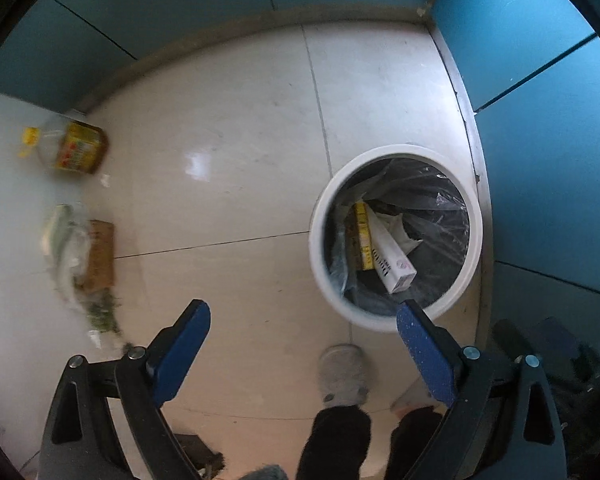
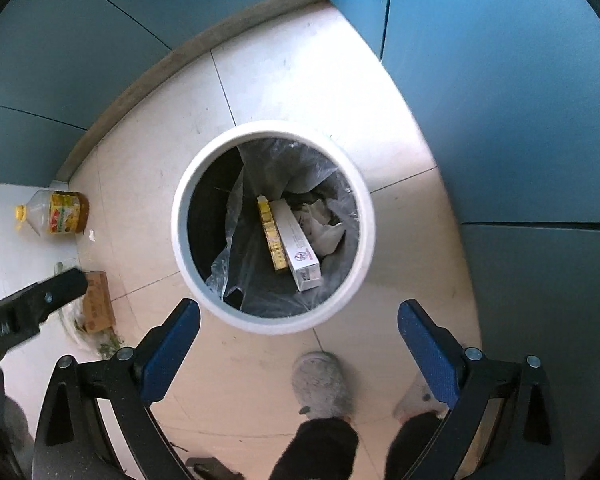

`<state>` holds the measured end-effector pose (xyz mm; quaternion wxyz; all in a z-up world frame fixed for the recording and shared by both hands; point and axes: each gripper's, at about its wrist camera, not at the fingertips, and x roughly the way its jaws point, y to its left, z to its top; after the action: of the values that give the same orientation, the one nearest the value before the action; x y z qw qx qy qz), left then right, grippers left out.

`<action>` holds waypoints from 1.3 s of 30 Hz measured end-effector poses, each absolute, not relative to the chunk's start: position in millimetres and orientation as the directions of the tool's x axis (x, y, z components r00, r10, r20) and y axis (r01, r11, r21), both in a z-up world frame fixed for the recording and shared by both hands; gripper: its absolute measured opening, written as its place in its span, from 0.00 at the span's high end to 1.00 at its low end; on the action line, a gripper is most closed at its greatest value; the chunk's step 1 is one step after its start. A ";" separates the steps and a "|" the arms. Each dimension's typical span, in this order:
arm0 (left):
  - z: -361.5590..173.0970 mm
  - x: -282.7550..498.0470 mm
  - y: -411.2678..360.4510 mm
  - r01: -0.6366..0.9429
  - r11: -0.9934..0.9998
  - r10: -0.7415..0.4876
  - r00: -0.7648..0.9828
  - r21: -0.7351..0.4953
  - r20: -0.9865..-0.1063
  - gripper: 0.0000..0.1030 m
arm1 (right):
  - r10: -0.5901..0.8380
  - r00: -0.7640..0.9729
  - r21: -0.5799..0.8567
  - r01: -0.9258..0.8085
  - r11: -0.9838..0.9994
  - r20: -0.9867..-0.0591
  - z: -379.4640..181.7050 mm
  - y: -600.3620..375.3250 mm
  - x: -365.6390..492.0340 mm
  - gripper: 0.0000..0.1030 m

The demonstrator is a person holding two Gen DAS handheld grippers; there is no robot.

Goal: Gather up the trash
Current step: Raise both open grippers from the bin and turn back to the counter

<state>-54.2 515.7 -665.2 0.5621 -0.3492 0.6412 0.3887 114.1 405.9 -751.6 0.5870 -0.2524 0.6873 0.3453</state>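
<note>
Seen from above, both hand-held grippers hang over a pale, glossy tiled floor (image 1: 228, 200) in a corner of blue wall panels. The left hand-held gripper (image 1: 302, 316) is spread wide and holds nothing; its fingers are black frames faced with flat, speckled blue pads (image 1: 426, 356). The right hand-held gripper (image 2: 298, 316) is equally wide apart and empty, with the same blue pads (image 2: 428, 352). A round white trash bin (image 2: 364, 216) with a thick smooth rim stands just beyond the right gripper's tips, centred between them; in the left wrist view it sits to the right, its near rim touching the outline of the right-hand pad. The bin is lined with a crinkled, translucent plastic bag (image 2: 236, 240) over a dark interior. Inside lie a long white carton (image 2: 298, 240) and a narrow yellow box (image 2: 270, 236) side by side, with crumpled white paper (image 2: 328, 228) to their right. Trash remains on the floor far to the left, well apart from the bin: a clear plastic oil bottle (image 1: 70, 148) with yellow cap and yellow label lying on its side, a flat brown cardboard box (image 1: 100, 256), a blurred crumpled plastic wrapper (image 1: 62, 240) overlapping it, and green vegetable scraps (image 1: 104, 312) nearer the left gripper. Below, the person's grey fuzzy slipper (image 2: 320, 384) and dark trouser legs show.
</note>
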 end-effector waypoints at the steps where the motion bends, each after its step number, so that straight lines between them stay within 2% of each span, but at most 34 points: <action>1: -652.1 -56.9 511.3 -0.884 0.454 -0.001 -0.125 0.111 -0.992 0.07 | 0.057 -0.173 0.170 -0.758 0.629 -0.983 -736.9 403.6 113.9 0.03; 10: -514.4 -66.9 464.8 -0.873 0.468 0.097 -0.101 0.135 -0.990 0.07 | 0.095 -0.126 0.158 -0.790 0.592 -0.988 -586.3 375.0 111.4 0.03; 15: -442.7 -67.6 434.9 -0.869 0.483 0.118 -0.055 0.106 -0.991 0.07 | 0.153 -0.110 0.179 -0.797 0.577 -0.982 -493.4 349.8 112.3 0.03; 21: -356.8 -54.0 400.9 -0.860 0.502 0.169 -0.011 0.096 -0.986 0.07 | 0.266 -0.151 0.288 -0.735 0.614 -0.952 -390.3 302.8 133.8 0.03; 27: -286.7 15.8 358.5 -0.813 0.580 0.218 0.102 0.045 -0.971 0.07 | 0.408 -0.121 0.395 -0.595 0.700 -0.905 -301.2 217.9 203.6 0.03; 30: -270.7 78.3 320.8 -0.756 0.654 0.168 0.181 -0.028 -0.969 0.07 | 0.446 -0.038 0.403 -0.504 0.764 -0.894 -269.1 156.1 257.1 0.03; 33: -272.7 153.1 272.4 -0.662 0.736 0.043 0.256 -0.142 -0.966 0.07 | 0.448 0.063 0.394 -0.379 0.837 -0.892 -249.9 78.7 312.0 0.03; 39: -322.9 286.3 168.1 -0.491 0.806 -0.243 0.235 -0.331 -0.941 0.08 | 0.361 0.164 0.349 -0.097 0.932 -0.918 -260.8 -85.8 381.8 0.03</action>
<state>286.3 168.1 -322.9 0.7264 -0.2994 0.6127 0.0852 381.8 -85.8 -260.8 0.7557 0.1048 0.6285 0.1516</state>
